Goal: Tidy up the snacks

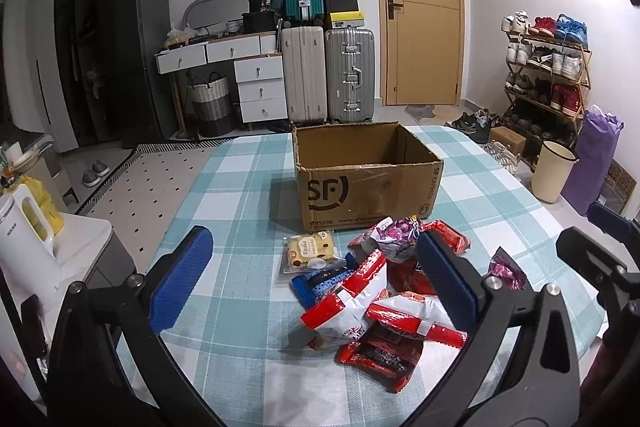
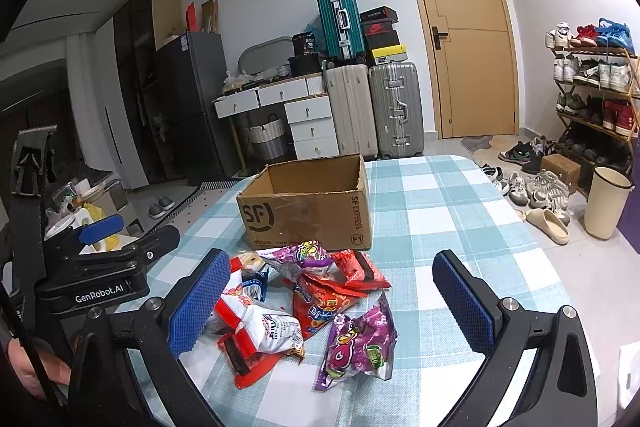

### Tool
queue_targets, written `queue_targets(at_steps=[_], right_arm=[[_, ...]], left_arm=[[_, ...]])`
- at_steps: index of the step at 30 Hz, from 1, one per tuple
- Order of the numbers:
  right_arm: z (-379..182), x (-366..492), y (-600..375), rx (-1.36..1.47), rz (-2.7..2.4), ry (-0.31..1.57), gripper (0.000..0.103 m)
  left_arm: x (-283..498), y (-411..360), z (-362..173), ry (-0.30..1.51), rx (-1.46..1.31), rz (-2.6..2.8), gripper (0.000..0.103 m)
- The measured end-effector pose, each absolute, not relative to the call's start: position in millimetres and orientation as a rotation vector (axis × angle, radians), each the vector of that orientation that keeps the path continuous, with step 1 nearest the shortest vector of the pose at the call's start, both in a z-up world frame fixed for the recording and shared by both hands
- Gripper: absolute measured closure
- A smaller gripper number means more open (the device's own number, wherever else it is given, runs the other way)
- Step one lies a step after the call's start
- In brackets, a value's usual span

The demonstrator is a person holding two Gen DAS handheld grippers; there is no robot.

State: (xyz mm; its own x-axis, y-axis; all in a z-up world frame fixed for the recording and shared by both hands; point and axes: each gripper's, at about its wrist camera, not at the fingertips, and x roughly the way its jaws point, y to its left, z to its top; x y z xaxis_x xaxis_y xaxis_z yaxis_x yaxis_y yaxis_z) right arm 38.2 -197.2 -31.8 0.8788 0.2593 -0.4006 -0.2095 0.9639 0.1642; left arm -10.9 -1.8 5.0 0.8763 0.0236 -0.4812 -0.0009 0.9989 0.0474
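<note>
An open, empty cardboard box marked SF [image 1: 366, 183] [image 2: 308, 205] stands on the checked tablecloth. In front of it lies a pile of snack packets: red-and-white bags [image 1: 352, 303] [image 2: 260, 327], a blue packet [image 1: 320, 281], a small cream biscuit pack [image 1: 310, 251], red packets [image 2: 360, 269] and purple bags [image 1: 396, 237] [image 2: 358, 341]. My left gripper [image 1: 316, 275] is open, its blue pads either side of the pile, above it. My right gripper [image 2: 336, 307] is open over the purple bag and the pile's right part. Each gripper shows in the other's view [image 1: 600, 251] [image 2: 104, 251].
The table [image 2: 440, 211] has its edge at the right, with shoes and a cream bin [image 2: 606, 201] on the floor beyond. A white kettle [image 1: 24, 227] stands on a side unit at the left. Suitcases [image 1: 328, 75] and drawers stand by the far wall.
</note>
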Motion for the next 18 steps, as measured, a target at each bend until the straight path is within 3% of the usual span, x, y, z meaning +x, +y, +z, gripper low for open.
queue_targets(at_steps=[18], right_arm=[[-31.3, 36.8, -192.4, 0.118, 0.247, 0.424, 0.0]], left_arm=[[-8.8, -2.4, 3.1, 0.491, 0.046, 0.013, 0.001]])
